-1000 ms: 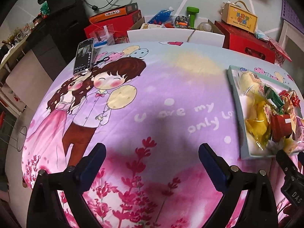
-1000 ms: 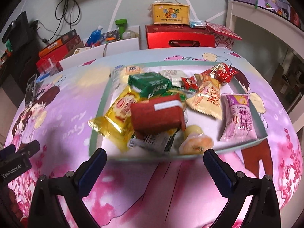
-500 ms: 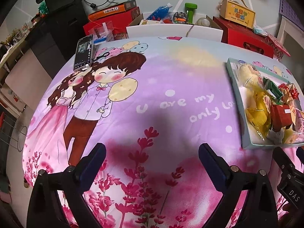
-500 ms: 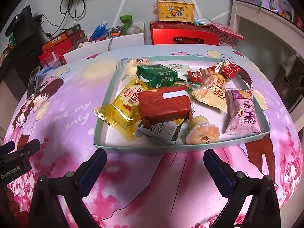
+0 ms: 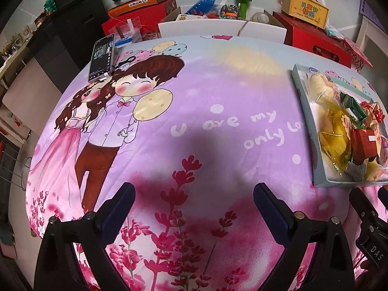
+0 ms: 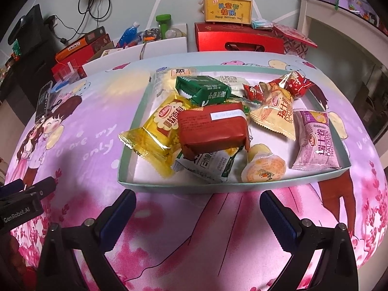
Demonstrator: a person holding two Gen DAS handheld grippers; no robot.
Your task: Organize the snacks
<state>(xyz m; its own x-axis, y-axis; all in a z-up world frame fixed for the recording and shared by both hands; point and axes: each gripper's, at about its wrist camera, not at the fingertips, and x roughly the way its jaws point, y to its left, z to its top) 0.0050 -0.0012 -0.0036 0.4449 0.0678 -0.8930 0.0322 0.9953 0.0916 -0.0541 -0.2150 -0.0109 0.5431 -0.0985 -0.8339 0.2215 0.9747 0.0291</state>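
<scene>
Fingers (image 6: 116, 215) spread; only right wrist shows purple packet (image 6: 316, 143).

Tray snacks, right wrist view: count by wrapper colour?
In the tray:
Red: 3 (brick pack, two small candies)
Green: 1
Yellow: 1
Orange: 1
Purple: 1
White: 1
Jelly cup: 1
Total clearly visible: 9; others at the back are partly hidden.

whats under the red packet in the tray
The red packet lies on a yellow packet and a white-green packet, inside the tray. Whatever lies beneath its middle is covered.
</scene>
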